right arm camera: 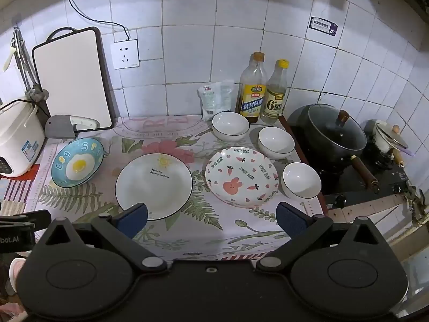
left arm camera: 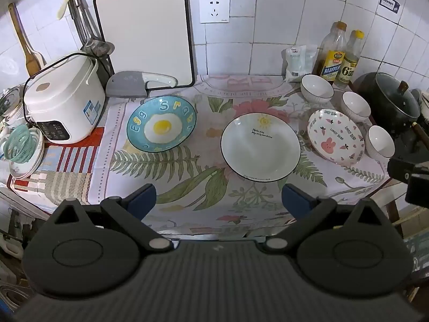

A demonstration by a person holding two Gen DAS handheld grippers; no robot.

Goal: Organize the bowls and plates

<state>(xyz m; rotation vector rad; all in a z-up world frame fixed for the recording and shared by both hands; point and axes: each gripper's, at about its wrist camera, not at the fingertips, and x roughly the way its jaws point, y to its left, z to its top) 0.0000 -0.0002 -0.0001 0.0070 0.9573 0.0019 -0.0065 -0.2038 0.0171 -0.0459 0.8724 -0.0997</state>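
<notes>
**Both grippers wide and empty over the dishes**

Plainly, the left gripper [left arm camera: 218, 198] stands wide apart, its blue pads [left arm camera: 142, 197] holding nothing and touching nothing, hovering just before the near rim of the white plate [left arm camera: 261, 147]; the right gripper [right arm camera: 211, 216] is equally wide and empty, one pad overlapping the white plate's near edge in view, though contact cannot be told.

Taking the white plate as landmark: the egg plate [left arm camera: 161, 123] lies to its left, apart; the bunny plate [right arm camera: 241, 178] lies just to its right; three white bowls curve around the bunny plate's far and right sides, the far bowl [right arm camera: 230, 126], the middle bowl [right arm camera: 276, 142] and the near bowl [right arm camera: 301, 179], each standing alone and upright.

All rest on a floral cloth [left arm camera: 187, 185] over the counter; behind the white plate rises a tiled wall with a socket [left arm camera: 214, 8]; far left stand a cutting board [left arm camera: 144, 29], a cleaver [left arm camera: 128, 84] and a rice cooker [left arm camera: 63, 99]; beyond the bowls stand two bottles [right arm camera: 253, 88] and a black wok [right arm camera: 332, 134] with a glass lid.
</notes>
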